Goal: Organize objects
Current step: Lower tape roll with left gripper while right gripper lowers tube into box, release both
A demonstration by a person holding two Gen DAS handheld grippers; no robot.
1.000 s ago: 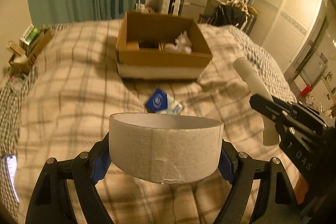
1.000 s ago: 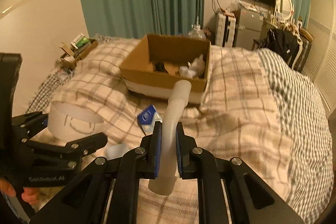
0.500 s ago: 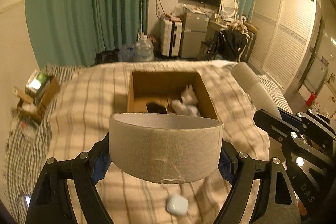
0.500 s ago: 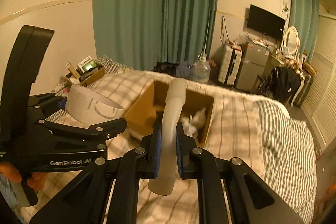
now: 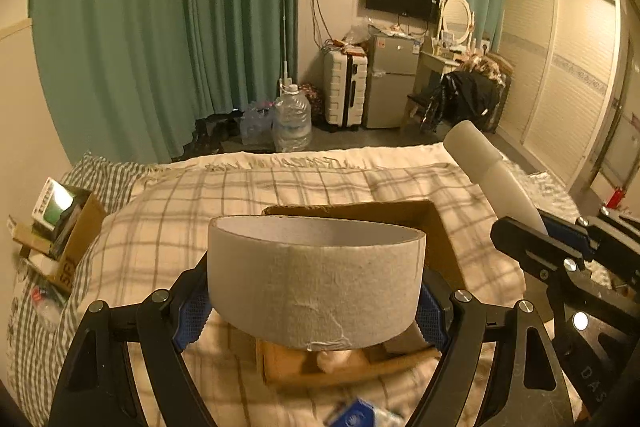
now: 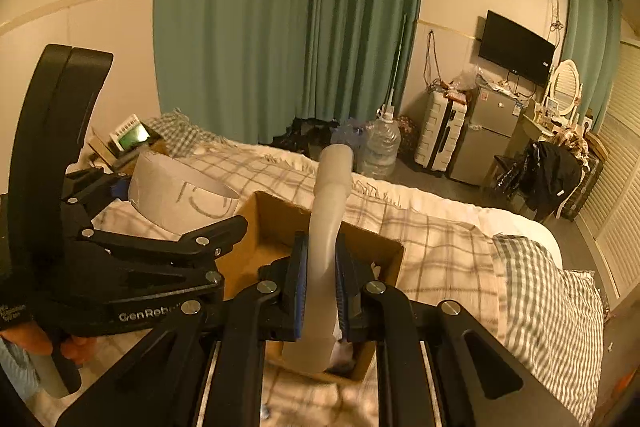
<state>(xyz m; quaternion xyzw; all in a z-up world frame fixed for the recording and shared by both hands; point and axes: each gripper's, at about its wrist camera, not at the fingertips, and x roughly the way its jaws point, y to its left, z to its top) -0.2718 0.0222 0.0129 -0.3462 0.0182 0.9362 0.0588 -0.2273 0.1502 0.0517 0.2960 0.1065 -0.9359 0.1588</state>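
Tape roll [image 5: 316, 291], pinched across its width by the left claw [image 5: 314, 307], and white tube [image 6: 326, 247], clamped upright by the right claw [image 6: 320, 291], both hang over the open cardboard box [image 6: 276, 227] on the bed [image 6: 440, 247], seemingly ready for dropping in.

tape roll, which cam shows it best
Left wrist view: the tape roll fills the centre, gripped between the left gripper's pads. Right wrist view shows it smaller, off to the side, partly hidden.
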